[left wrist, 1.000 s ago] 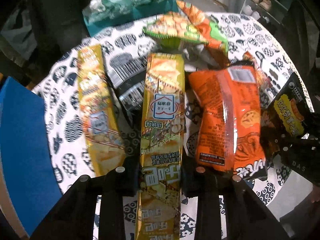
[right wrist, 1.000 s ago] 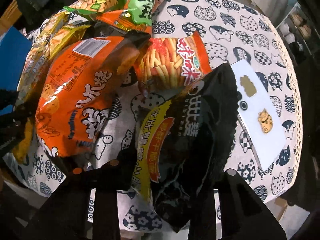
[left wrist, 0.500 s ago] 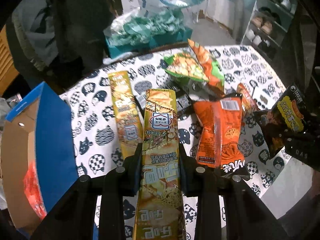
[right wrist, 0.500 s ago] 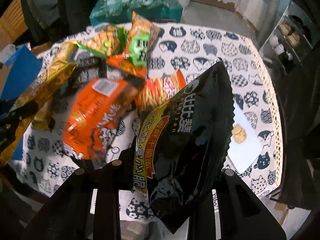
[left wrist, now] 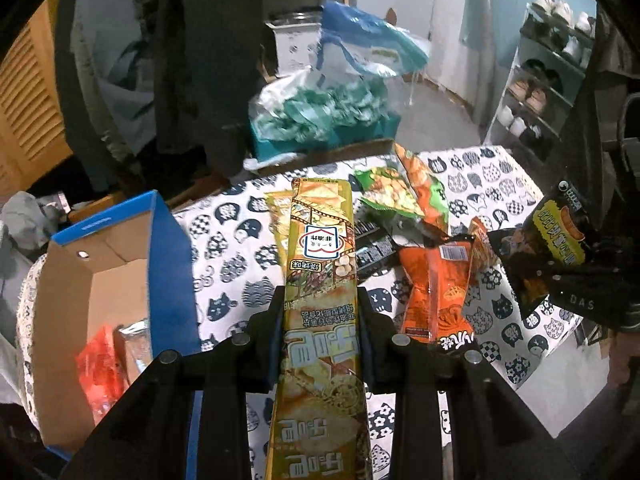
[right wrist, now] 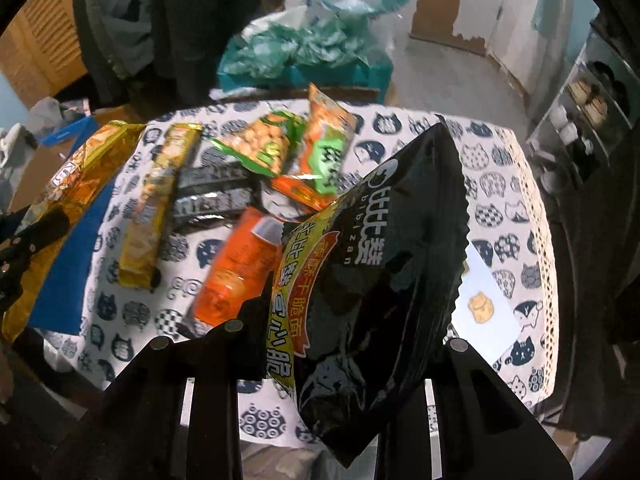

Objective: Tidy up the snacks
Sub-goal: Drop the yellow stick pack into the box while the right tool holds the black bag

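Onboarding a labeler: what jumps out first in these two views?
The long gold snack pack clamped in the left gripper, filling the middle of the left view. Then the black bag pinched in the right gripper, raised over the cat-print tablecloth. Behind them, loose snacks lie piled mid-table, and an open blue box sits at the table's left edge.

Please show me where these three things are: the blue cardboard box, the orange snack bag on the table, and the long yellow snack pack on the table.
blue cardboard box (left wrist: pixel 170 264): left wrist view, on its blue side wall.
orange snack bag (left wrist: pixel 434 288): left wrist view, on the bag's middle.
long yellow snack pack (right wrist: pixel 154 216): right wrist view, on its middle, lying on the tablecloth.
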The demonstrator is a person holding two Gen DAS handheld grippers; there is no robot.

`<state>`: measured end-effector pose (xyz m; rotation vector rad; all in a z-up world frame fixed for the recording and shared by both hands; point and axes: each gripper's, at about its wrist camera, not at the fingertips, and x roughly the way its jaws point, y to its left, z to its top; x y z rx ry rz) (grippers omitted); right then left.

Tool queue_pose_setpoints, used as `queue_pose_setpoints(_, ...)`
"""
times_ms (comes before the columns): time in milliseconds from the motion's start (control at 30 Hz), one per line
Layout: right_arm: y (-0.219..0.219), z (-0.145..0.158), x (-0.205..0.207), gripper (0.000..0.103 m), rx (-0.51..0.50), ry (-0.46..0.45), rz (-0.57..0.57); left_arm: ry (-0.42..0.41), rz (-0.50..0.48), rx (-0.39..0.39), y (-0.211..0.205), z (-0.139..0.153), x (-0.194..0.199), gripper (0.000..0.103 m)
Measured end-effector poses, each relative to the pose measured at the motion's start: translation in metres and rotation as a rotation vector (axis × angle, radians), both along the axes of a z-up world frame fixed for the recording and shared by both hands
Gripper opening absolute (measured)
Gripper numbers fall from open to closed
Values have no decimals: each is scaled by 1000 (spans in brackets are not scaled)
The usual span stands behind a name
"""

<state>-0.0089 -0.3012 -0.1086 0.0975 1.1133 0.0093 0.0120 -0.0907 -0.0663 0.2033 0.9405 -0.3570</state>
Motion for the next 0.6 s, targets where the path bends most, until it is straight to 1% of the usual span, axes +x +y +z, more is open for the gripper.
queue_pose_setpoints(300, 38, 21, 13, 26, 8, -36, 71, -29, 67, -19, 34, 15, -1, 31)
queue_pose_setpoints(500, 71, 32, 28, 26, 15, -52, 129, -35, 133, -39, 69, 20, 3, 31)
queue_pose_setpoints(600, 90, 38, 35, 26, 19, -61, 162, -31, 185, -52, 94, 19, 6, 31)
